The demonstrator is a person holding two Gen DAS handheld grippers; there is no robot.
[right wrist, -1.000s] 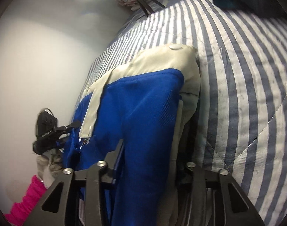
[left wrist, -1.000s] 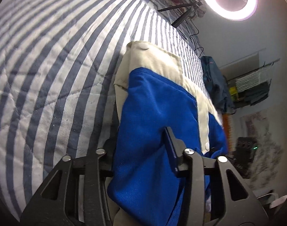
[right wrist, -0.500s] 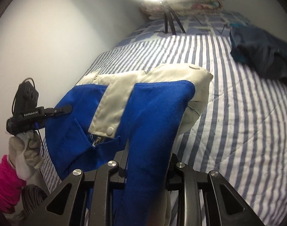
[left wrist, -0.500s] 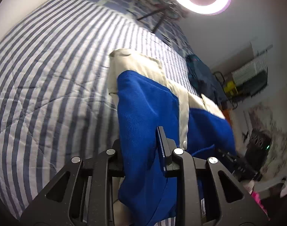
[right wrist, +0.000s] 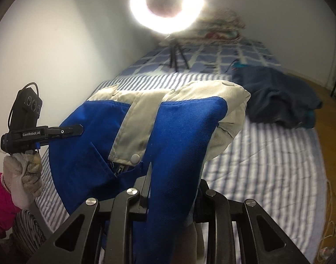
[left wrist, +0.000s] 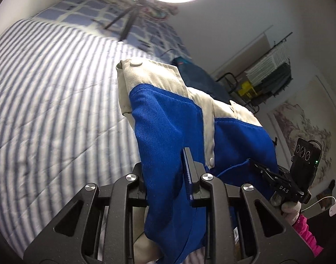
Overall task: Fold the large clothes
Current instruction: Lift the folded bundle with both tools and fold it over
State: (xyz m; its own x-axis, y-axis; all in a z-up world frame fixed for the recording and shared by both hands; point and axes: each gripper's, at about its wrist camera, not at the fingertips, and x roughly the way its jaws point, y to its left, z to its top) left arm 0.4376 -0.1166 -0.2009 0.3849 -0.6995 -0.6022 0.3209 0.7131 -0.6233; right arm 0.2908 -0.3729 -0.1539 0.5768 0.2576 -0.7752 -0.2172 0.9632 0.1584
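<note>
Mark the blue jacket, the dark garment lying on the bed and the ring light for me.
blue jacket (right wrist: 181, 136): right wrist view, on its blue panel.
dark garment (right wrist: 276, 92): right wrist view, middle of the crumpled heap.
ring light (right wrist: 137, 6): right wrist view, on the glowing ring's left side.

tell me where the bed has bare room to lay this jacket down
Bare striped bedspread lies left of the jacket, and between jacket and dark clothes. Crowded: the far end with the ring light tripod and that dark pile.
</note>
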